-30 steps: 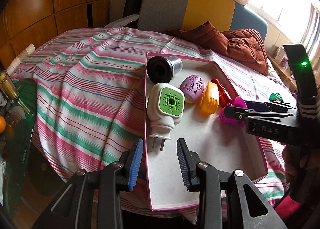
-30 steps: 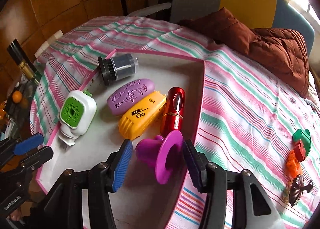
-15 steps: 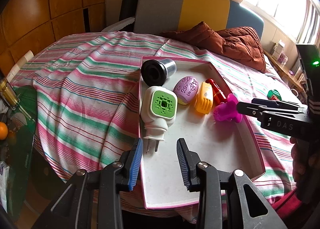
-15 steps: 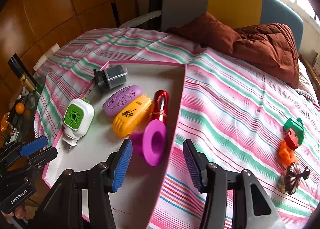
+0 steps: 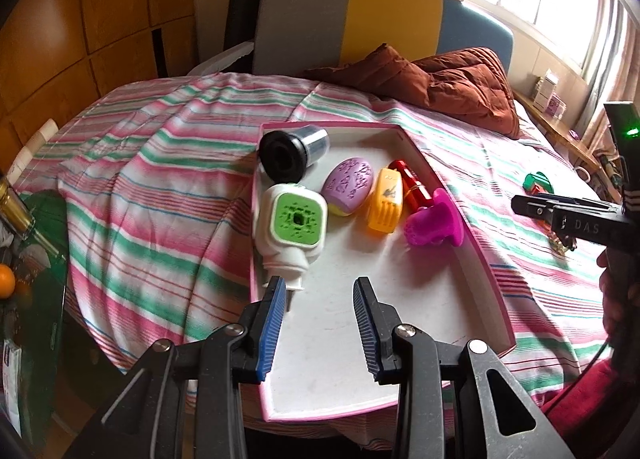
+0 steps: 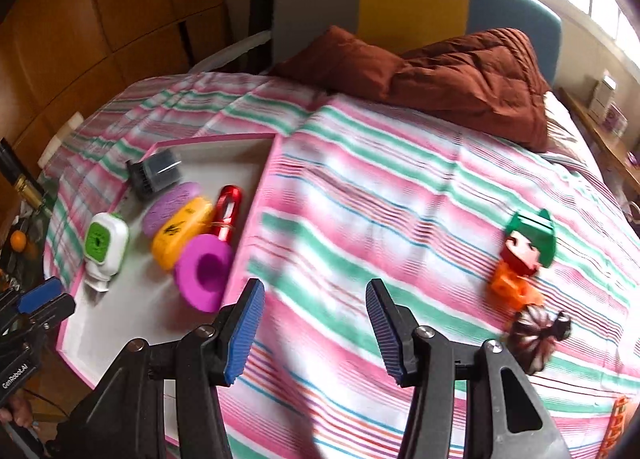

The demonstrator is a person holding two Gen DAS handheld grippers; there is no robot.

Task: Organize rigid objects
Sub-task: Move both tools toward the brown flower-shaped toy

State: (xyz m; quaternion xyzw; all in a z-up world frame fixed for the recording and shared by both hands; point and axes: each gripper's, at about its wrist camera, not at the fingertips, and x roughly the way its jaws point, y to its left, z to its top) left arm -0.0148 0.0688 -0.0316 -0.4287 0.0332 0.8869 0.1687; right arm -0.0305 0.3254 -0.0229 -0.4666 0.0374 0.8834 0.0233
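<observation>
Left wrist view: the shallow pink-rimmed white tray (image 5: pixel 486 271) on the striped bed holds five things, the magenta plastic flanged cup (image 5: pixel 434 223) against its right rim; its near half is bare. The left tool (image 5: pixel 320 319) hovers there, jaws apart, empty. Right wrist view: the right tool (image 6: pixel 316 323), open and empty, has left the cup for bare sheet right of the tray, where one green-hatted toy figure (image 6: pixel 526 255) and one dark ribbed ornament (image 6: pixel 534 339) lie.

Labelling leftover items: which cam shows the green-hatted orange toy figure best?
Right wrist view: the green-hatted orange toy figure lies whole on the striped cloth, slightly blurred. Left wrist view shows only its green hat peeking from behind the right gripper's fingers.
</observation>
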